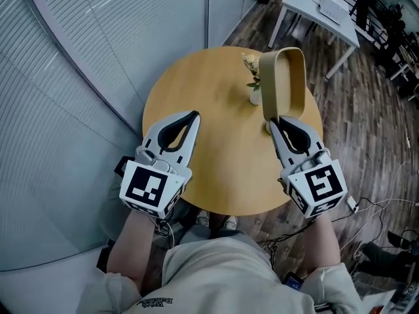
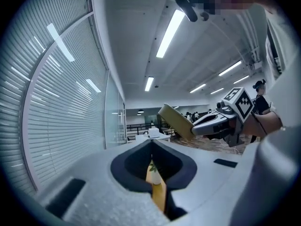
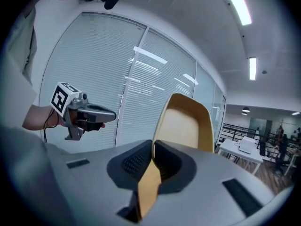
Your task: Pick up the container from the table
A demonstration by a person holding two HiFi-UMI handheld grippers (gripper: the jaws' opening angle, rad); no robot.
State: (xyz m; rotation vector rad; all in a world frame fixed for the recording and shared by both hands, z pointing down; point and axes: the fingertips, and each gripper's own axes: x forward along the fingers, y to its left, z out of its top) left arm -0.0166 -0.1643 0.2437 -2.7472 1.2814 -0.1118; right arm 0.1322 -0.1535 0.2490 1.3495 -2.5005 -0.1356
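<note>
The container (image 1: 283,84) is a tan oblong tray with rounded ends. It stands on edge above the round wooden table (image 1: 196,77), its rim pinched by my right gripper (image 1: 272,120). In the right gripper view the jaws of that gripper (image 3: 153,142) are shut on the tray's thin wall, and the container (image 3: 186,126) rises beyond them. My left gripper (image 1: 195,115) hovers over the table's left side, shut and empty. The left gripper view shows its own tips (image 2: 151,145) closed, with the container (image 2: 175,121) off to the right.
A small white vase (image 1: 255,95) with a plant sprig stands on the table just left of the container. A curved glass wall with blinds (image 1: 78,77) runs along the left. A white desk (image 1: 321,8) stands at the back right, and cables (image 1: 380,208) lie on the floor.
</note>
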